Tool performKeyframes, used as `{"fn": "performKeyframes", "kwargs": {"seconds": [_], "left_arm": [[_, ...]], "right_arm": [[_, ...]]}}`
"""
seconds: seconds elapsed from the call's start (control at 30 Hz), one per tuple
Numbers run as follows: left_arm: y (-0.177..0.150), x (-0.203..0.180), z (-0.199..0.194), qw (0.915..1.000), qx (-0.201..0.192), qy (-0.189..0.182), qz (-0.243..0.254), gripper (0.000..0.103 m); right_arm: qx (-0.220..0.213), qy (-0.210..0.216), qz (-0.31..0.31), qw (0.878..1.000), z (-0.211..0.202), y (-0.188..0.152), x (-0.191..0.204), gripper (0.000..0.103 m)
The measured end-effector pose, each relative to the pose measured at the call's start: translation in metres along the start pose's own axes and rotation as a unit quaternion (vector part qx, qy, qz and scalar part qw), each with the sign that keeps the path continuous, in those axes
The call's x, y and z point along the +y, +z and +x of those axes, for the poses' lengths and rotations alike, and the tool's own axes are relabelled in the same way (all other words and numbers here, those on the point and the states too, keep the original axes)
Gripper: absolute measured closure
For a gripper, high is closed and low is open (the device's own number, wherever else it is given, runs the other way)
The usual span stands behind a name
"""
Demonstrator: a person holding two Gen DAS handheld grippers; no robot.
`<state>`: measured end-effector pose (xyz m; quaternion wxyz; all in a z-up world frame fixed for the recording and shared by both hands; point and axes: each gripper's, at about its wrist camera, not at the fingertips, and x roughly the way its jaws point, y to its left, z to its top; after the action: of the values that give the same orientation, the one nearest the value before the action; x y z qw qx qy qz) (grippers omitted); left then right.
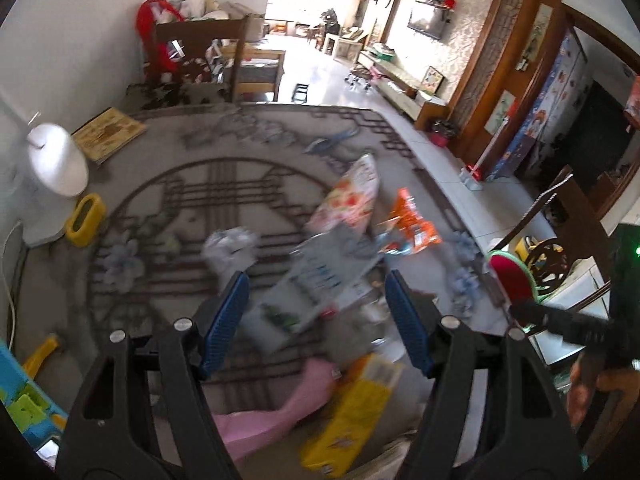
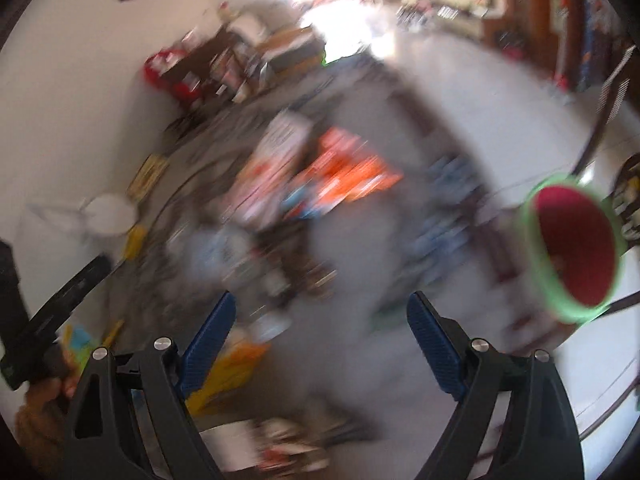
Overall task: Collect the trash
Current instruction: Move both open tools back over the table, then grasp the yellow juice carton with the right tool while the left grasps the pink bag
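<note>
Trash lies scattered on a grey patterned tablecloth [image 1: 160, 208]. In the left wrist view I see a crumpled paper ball [image 1: 230, 246], a grey-white wrapper [image 1: 320, 276], a floral packet [image 1: 348, 196], an orange wrapper [image 1: 412, 220], a yellow packet [image 1: 356, 412] and a pink piece [image 1: 276, 404]. My left gripper [image 1: 318, 284] is open and empty, above the grey-white wrapper. My right gripper [image 2: 320, 308] is open and empty over the table; its view is heavily blurred. A red bin with a green rim [image 2: 576, 252] stands at the table's right edge and also shows in the left wrist view [image 1: 514, 280].
A white desk lamp [image 1: 60, 160], a yellow holder [image 1: 84, 220] and a book [image 1: 108, 134] sit at the table's left. Colourful toys [image 1: 28, 400] lie at the near left. Wooden chairs [image 1: 576, 216] stand at the right, with the tiled floor beyond.
</note>
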<state>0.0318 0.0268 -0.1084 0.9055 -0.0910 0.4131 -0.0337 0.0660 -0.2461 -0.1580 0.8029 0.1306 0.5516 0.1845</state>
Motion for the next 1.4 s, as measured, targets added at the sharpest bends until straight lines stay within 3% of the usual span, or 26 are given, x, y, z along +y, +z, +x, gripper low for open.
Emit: {"fn": "performKeyframes", "kwargs": {"seconds": [0.1,0.27,0.47,0.53,0.6,0.67,0.73,0.9,1.03,1.1,1.17,1.27,1.4], "left_arm": [[-0.013,0.020,-0.002,0.9999,0.007,0.014,-0.001,0.035],[-0.035,0.046,-0.006,0.9995,0.019,0.023,-0.009,0.035],[-0.053,0.074,-0.014,0.9990,0.029,0.030,-0.016,0.035],[-0.056,0.079,-0.014,0.9989,0.033,0.031,-0.014,0.035],[-0.059,0.081,-0.014,0.9988,0.038,0.028,-0.011,0.035],[-0.063,0.080,-0.012,0.9989,0.042,0.021,-0.005,0.035],[-0.065,0.076,-0.008,0.9988,0.048,0.007,0.008,0.035],[-0.079,0.052,0.010,0.9928,0.085,-0.040,0.075,0.035],[-0.094,0.039,0.037,0.9865,0.122,-0.045,0.100,0.035],[-0.101,0.039,0.052,0.9833,0.148,-0.049,0.094,0.043],[-0.107,0.039,0.063,0.9798,0.173,-0.058,0.081,0.062],[-0.111,0.037,0.065,0.9784,0.180,-0.067,0.076,0.083],[-0.101,0.029,0.049,0.9832,0.150,-0.067,0.080,0.084]], "right_arm": [[0.051,0.032,0.002,0.998,0.036,-0.012,0.036,0.019],[0.121,0.037,0.010,0.992,0.085,-0.028,0.071,0.019],[0.179,-0.001,0.001,0.984,0.129,-0.054,0.088,0.020],[0.184,-0.019,-0.009,0.983,0.138,-0.058,0.089,0.030],[0.187,-0.004,0.008,0.982,0.142,-0.061,0.083,0.041],[0.178,0.009,0.021,0.984,0.138,-0.059,0.077,0.048],[0.154,0.026,0.023,0.987,0.125,-0.054,0.076,0.063],[0.079,0.031,-0.001,0.996,0.078,-0.039,0.076,0.066],[0.044,0.032,-0.007,0.999,0.054,-0.032,0.075,0.066],[0.036,0.031,-0.003,0.999,0.048,-0.032,0.075,0.066],[0.033,0.032,0.005,0.999,0.042,-0.031,0.069,0.066],[0.028,0.036,0.015,0.999,0.033,-0.031,0.061,0.066],[0.013,0.035,0.019,0.999,0.020,-0.031,0.054,0.066]]}}
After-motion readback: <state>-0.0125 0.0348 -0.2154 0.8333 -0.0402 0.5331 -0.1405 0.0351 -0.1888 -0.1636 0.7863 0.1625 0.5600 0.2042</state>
